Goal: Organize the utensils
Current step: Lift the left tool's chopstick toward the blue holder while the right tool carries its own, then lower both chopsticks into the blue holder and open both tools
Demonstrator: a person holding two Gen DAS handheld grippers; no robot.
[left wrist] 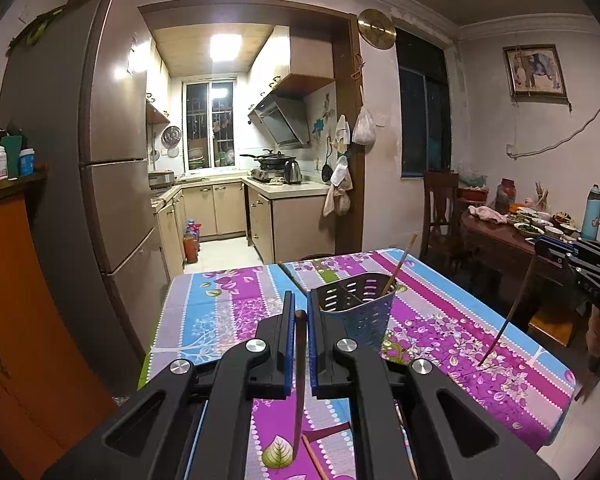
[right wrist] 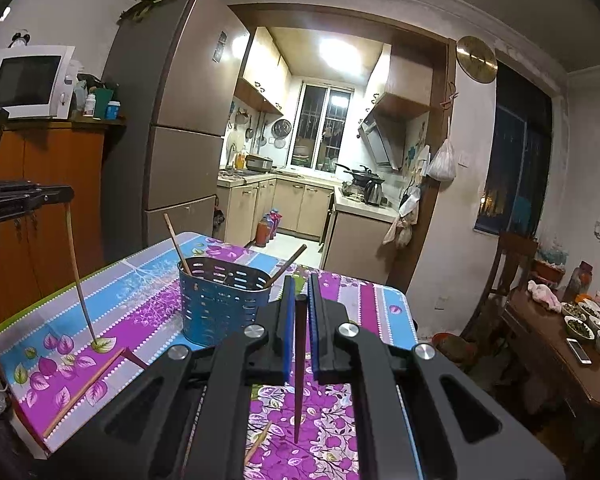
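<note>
My left gripper (left wrist: 300, 314) is shut on a dark chopstick (left wrist: 299, 392) that hangs down with its tip near the tablecloth. My right gripper (right wrist: 300, 300) is shut on a dark brown chopstick (right wrist: 299, 372), also hanging tip down. A blue perforated utensil holder (left wrist: 356, 312) stands on the table just beyond my left gripper and holds a chopstick (left wrist: 400, 264). In the right wrist view the holder (right wrist: 220, 304) holds two chopsticks (right wrist: 177, 246). The left gripper (right wrist: 66, 196) shows at the left there, the right gripper (left wrist: 540, 246) at the right in the left view.
The table has a purple and blue floral cloth (left wrist: 460, 320). Loose chopsticks lie on it (right wrist: 84, 392) (left wrist: 314, 456). A fridge (left wrist: 100, 160) stands to the left, a dining table with dishes (left wrist: 532, 228) to the right, a kitchen beyond.
</note>
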